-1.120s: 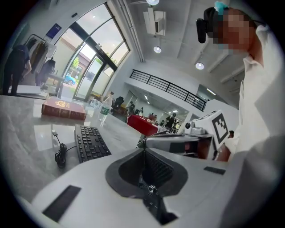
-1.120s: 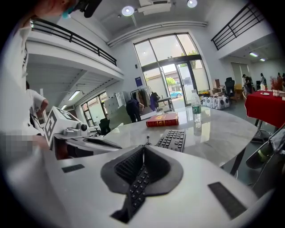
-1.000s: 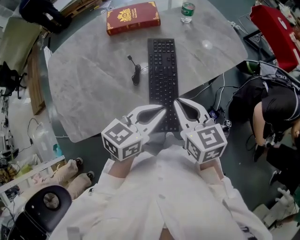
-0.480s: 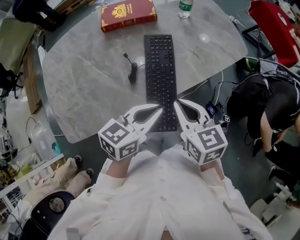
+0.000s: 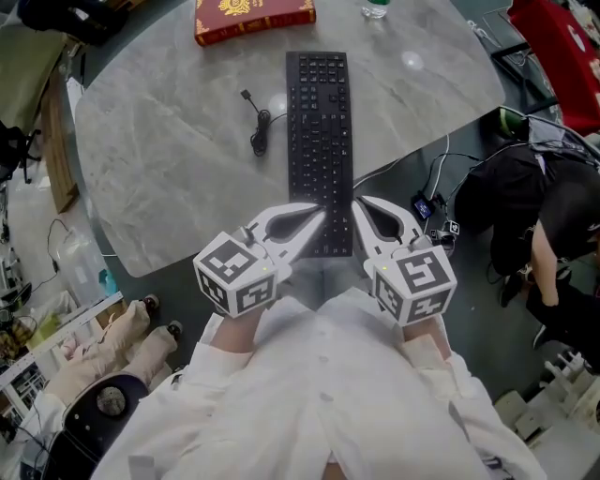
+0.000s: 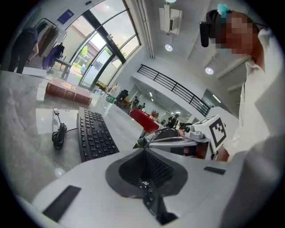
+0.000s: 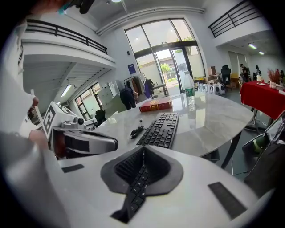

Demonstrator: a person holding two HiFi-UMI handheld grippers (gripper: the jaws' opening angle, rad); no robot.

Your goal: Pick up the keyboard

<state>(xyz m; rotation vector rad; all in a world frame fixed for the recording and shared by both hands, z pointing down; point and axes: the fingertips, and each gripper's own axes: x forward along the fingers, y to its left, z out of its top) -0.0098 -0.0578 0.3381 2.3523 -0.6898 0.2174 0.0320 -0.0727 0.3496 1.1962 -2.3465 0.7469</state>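
On the left, the left gripper (image 5: 314,217) has come lower during the last second. Its tip now stands over the near left corner of the keyboard (image 5: 319,131), but I cannot tell if it touches it. Its jaws are closed together and there is nothing between them.

In the middle, the keyboard has not been moved. It lies flat on the grey table (image 5: 169,169), with its long side pointing away from the person and its near end close to the table's near edge. Its cable (image 5: 257,131) lies coiled just beside it on the left. The red book (image 5: 253,9) behind it has slid almost out of the top of the head view. I think this is because the head has leaned forward, not because the book moved.

On the right, the right gripper (image 5: 364,208) has come down in the same way, and its tip is over the near right corner of the keyboard. Its jaws are also pressed together and hold nothing.

In my judgement the approach has started, but the pick-up has not. Both grippers are going down to the near end, one at each corner. The jaws must first open before they can take the edge.
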